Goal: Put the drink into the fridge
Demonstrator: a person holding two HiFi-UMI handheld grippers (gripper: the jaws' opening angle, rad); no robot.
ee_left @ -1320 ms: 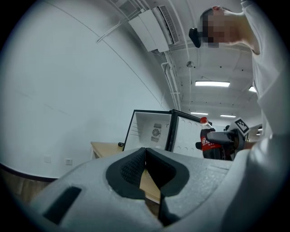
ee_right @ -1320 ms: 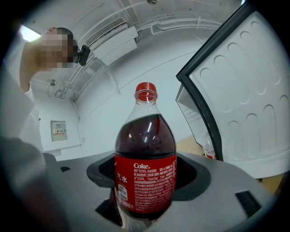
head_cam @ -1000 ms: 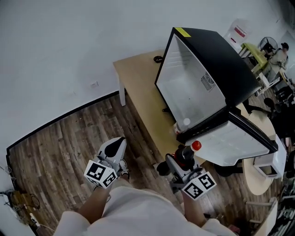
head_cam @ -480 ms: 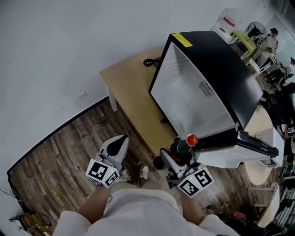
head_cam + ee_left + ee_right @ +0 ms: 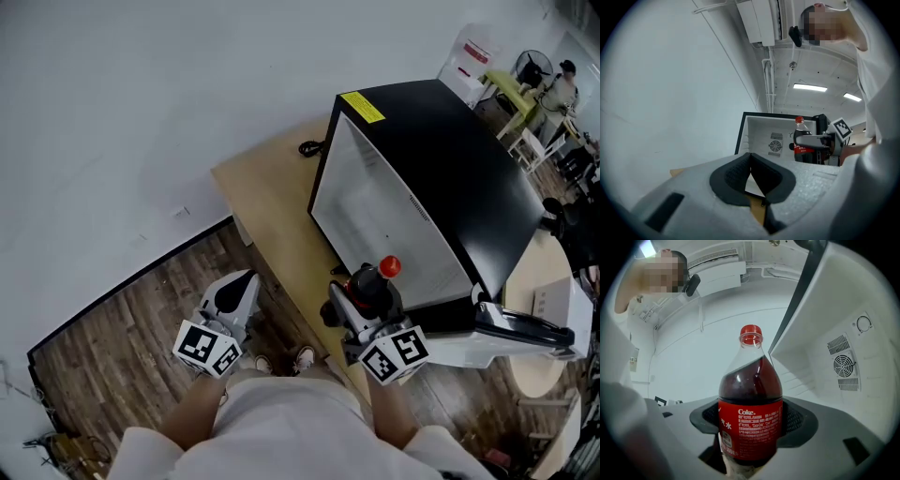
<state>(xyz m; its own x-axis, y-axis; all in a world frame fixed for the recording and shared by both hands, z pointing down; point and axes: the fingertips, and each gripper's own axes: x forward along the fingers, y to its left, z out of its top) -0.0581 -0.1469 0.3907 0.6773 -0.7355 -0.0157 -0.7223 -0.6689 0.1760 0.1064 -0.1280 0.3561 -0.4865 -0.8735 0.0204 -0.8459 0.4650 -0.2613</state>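
A cola bottle (image 5: 373,286) with a red cap and red label (image 5: 750,399) stands upright between the jaws of my right gripper (image 5: 361,300), which is shut on its body (image 5: 750,417). It hangs just in front of the open black fridge (image 5: 441,159), at the lower edge of its white inside (image 5: 375,202). The fridge's inside with a round fan grille (image 5: 846,366) fills the right of the right gripper view. My left gripper (image 5: 244,281) is low over the floor, left of the table, its pads meeting at the tips (image 5: 751,157) with nothing between them. From there the fridge (image 5: 771,136) and the bottle (image 5: 802,140) show ahead.
The fridge stands on a light wooden table (image 5: 267,202), with a black cable (image 5: 309,147) behind it. Its door (image 5: 516,328) swings open at the lower right. Dark plank floor (image 5: 122,319) lies left. A round table (image 5: 539,370) and chairs are at the far right.
My right gripper has carried the bottle up to the fridge's open front, where it now overlaps the white inside. The left gripper has stayed low at my left.
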